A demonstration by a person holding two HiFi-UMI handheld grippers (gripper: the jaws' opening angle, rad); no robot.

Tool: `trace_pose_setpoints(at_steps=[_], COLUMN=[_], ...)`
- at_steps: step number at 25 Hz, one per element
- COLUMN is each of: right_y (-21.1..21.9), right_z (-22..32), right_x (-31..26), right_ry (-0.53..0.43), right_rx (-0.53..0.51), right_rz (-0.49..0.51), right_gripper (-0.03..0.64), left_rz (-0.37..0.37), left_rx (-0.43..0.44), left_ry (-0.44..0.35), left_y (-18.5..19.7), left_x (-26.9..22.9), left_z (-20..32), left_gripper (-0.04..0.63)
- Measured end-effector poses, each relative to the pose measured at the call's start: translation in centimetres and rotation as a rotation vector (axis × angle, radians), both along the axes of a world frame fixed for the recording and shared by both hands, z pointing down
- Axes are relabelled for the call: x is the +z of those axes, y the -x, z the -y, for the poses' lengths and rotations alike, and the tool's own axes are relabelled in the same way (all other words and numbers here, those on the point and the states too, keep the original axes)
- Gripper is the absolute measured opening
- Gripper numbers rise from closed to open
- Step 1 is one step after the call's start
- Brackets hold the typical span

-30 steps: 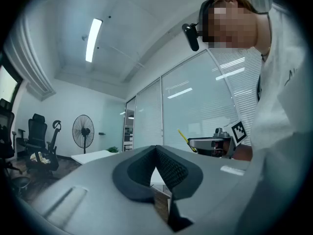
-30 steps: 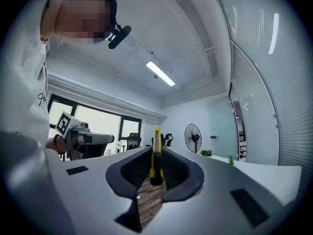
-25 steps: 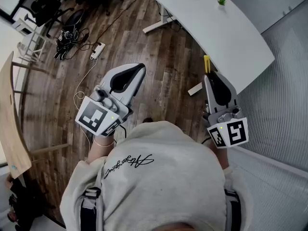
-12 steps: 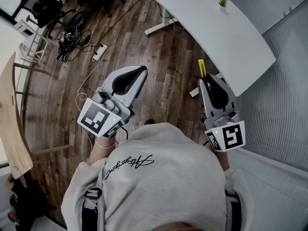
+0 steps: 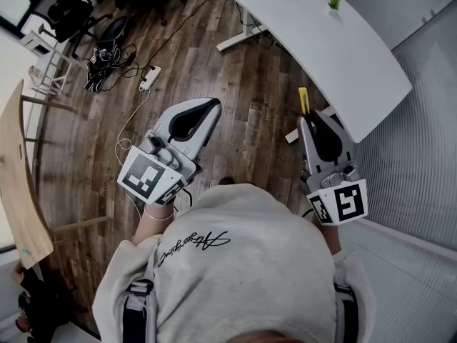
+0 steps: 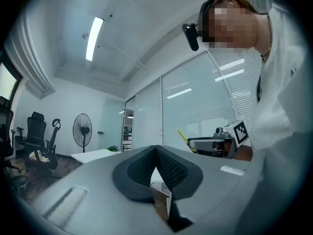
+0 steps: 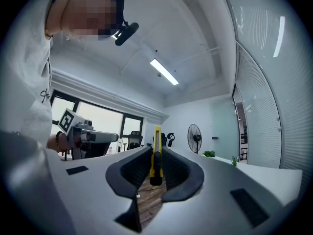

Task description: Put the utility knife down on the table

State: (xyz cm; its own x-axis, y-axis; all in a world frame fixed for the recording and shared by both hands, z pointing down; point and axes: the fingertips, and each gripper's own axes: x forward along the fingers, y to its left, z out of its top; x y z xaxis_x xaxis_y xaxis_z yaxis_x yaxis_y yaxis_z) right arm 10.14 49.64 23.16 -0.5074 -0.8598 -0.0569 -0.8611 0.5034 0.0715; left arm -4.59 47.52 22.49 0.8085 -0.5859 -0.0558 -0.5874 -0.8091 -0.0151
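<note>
**Gripping the utility knife short of the table**

Nearest the head camera is the person's pale sweatshirt (image 5: 235,263), with both hands held out level in front of it. The right gripper (image 5: 308,120) has its jaws part closed, and the ribbed pads clamp the utility knife (image 5: 303,100) between them. In the right gripper view the knife (image 7: 156,141) stands on edge in the middle of the claw (image 7: 155,151). Its slim yellow body has a dark section low down inside the pads, and its far end pokes out past the jaw tips. Nothing else touches it.

The left gripper (image 5: 211,106) is well apart on the other side. In its own view the jaws (image 6: 156,149) come together at the tips, with nothing between them.

Beyond the right claw, the knife's yellow end hangs over the wooden floor (image 5: 235,84), close beside the near edge of the white table (image 5: 343,48) but not over its top. A small green plant (image 5: 329,2) stands further along that table.
</note>
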Motion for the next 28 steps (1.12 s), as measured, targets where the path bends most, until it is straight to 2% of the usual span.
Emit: trace_pose_setpoints(at_steps=[12, 18, 28], right_y=[4.4, 5.4, 5.4], right_z=[0.6, 0.6, 1.1], right_x=[0.6, 1.4, 2.0], right_ry=[0.019, 0.028, 0.011], right_rx=[0.025, 0.036, 0.036], right_rz=[0.019, 0.029, 0.013], right_gripper=[0.064, 0.064, 0.065], left_rz=[0.004, 0.007, -0.003], left_rx=[0.007, 0.030, 0.012], left_ry=[0.019, 0.029, 0.014], left_y=[5.2, 5.8, 6.4], left_x=[0.6, 1.8, 2.1], left_z=[0.9, 1.0, 1.4], left_gripper=[-0.002, -0.002, -0.002])
